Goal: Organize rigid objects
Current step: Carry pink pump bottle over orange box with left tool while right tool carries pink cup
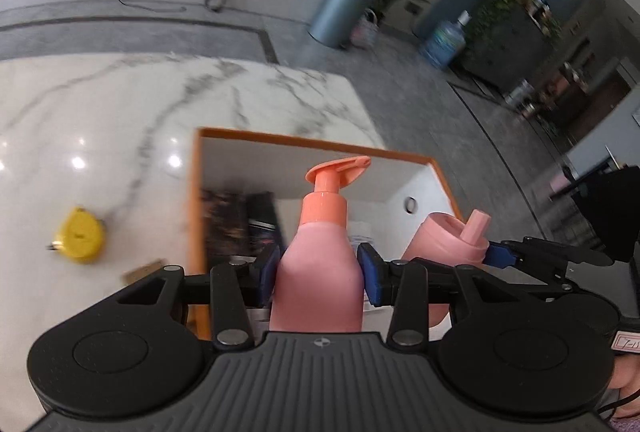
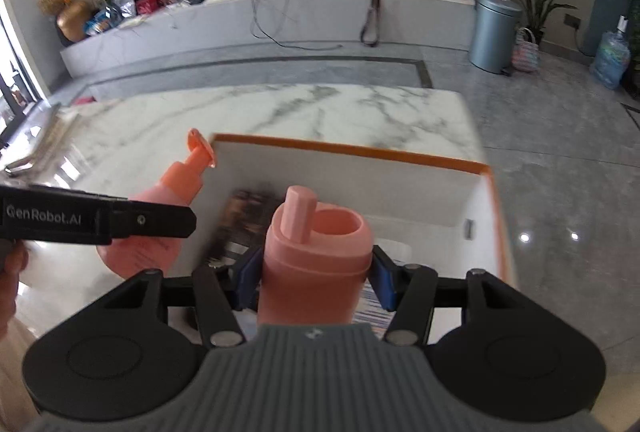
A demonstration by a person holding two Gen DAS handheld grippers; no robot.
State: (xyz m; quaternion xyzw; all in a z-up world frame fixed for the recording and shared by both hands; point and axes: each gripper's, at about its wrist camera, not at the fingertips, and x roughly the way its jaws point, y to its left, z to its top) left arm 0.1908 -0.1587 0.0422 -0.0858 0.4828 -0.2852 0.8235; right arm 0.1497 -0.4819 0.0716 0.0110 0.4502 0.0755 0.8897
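**2 pink bottles held over the orange-rimmed box**

The pump bottle [image 1: 318,272] is pink with a coral pump head, standing upright. The left tongs [image 1: 320,274] are closed on its body, blue pads pressing both sides. The flip-cap bottle [image 2: 316,256] is stout and pink, its spout lid raised. The right tongs [image 2: 316,278] grip it below the cap. Both hang above the white box [image 2: 360,152] with an orange rim, which sits on the marble desk [image 1: 100,120]. A yellow tape measure [image 1: 80,236] lies left of the box.

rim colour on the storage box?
Orange rim on the box, with white inner walls; clearest in the right wrist view.
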